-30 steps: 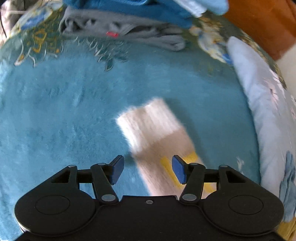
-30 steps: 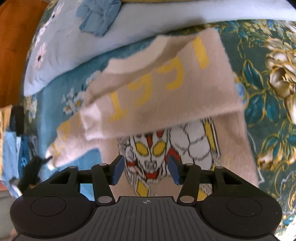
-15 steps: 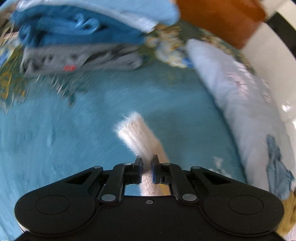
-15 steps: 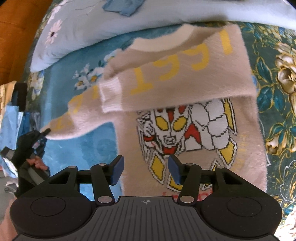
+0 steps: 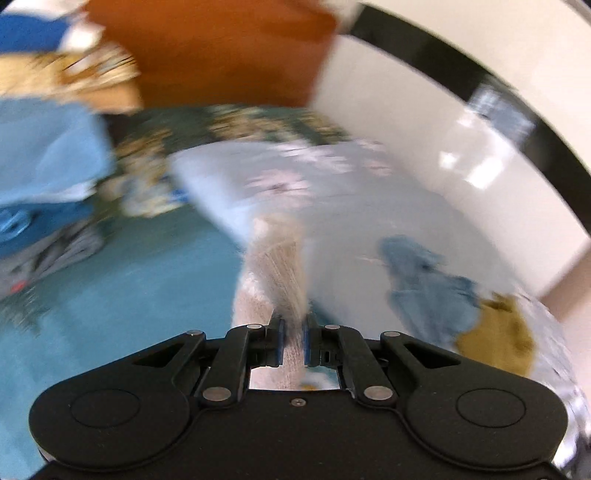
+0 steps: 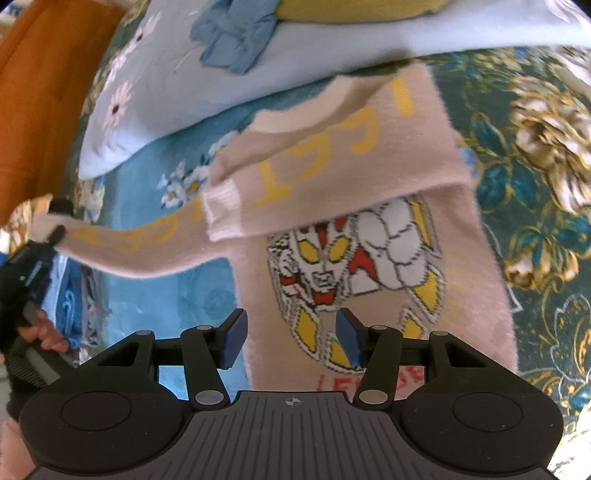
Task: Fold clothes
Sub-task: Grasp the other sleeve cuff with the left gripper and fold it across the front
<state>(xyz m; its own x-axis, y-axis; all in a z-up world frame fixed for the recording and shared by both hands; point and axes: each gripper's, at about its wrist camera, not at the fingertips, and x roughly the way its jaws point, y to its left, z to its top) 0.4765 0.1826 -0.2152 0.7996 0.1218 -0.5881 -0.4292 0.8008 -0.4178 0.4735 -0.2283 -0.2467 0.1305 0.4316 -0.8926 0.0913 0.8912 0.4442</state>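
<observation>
The left claw [image 5: 293,341] is pressed together on the cuff of the beige sweater's sleeve [image 5: 282,273], which stands up between its blue pads [image 5: 279,341]. That view is smeared by motion blur, so little beyond the claw is sharp. The ribbed end of the sleeve can be made out, but its knit pattern cannot. Behind it lie a pale blue pillow [image 5: 332,192] with faint pink flowers, a teal bedspread [image 5: 140,295], and a stack of blue and grey clothes [image 5: 40,221] at the left edge, cut off by the frame. An orange-brown headboard [image 5: 221,48] and a cream wall [image 5: 461,155] fill the top; their edges run together.

The right wrist view is clearer. The beige sweater [image 6: 388,258] lies on the bed [image 6: 535,166], its top part folded down over the cartoon robot figure on the chest, so the upper part of that figure is hidden. Yellow numerals show upside down on the folded part. One sleeve stretches away to the left edge, where the other claw [image 6: 55,232] pinches its end; a hand [image 6: 44,332] on that tool is only partly in frame. The right claw [image 6: 291,338] hangs spread above the sweater's lower front, nothing between its pads. Red lettering near the hem is mostly covered by the tool body and cannot be read. A blue bow [image 6: 232,33] sits on the pillow at the top.
</observation>
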